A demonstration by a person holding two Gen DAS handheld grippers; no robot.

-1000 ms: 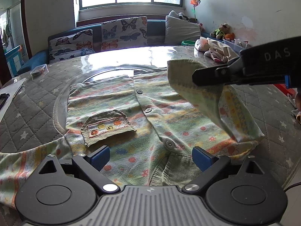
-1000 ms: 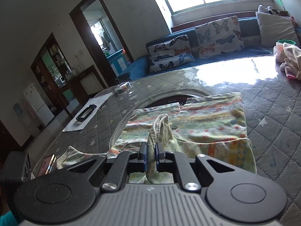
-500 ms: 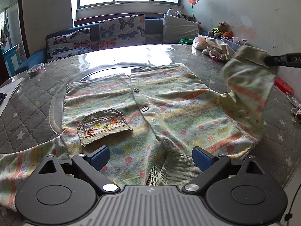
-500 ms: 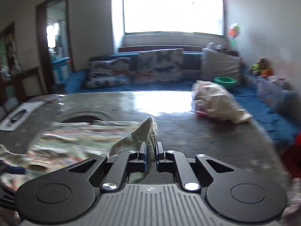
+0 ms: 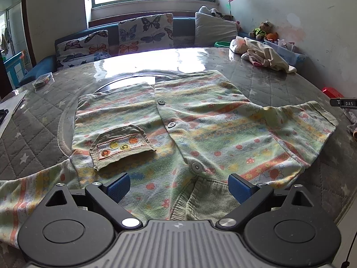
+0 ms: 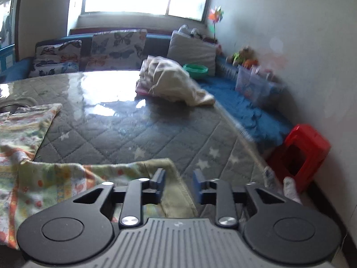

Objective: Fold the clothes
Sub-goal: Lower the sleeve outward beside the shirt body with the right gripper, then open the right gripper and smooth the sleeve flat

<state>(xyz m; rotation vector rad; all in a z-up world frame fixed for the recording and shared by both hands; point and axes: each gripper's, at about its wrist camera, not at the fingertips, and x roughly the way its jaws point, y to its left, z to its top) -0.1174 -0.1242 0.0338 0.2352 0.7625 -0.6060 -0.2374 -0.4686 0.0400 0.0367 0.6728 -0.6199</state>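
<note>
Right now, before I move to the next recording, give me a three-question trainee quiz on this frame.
1. True or false: the right gripper is clamped on the sleeve.
2. The buttoned shirt lies: A) spread flat B) rolled up C) hanging off the table.
3. Fill in: the left gripper is ____.

Key: 1 false, its jaws stand apart; 2 A; 3 open.

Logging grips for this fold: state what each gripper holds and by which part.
Nothing is held. The right gripper is open above the cardigan's sleeve cuff; the left gripper hangs open over its collar.
</note>
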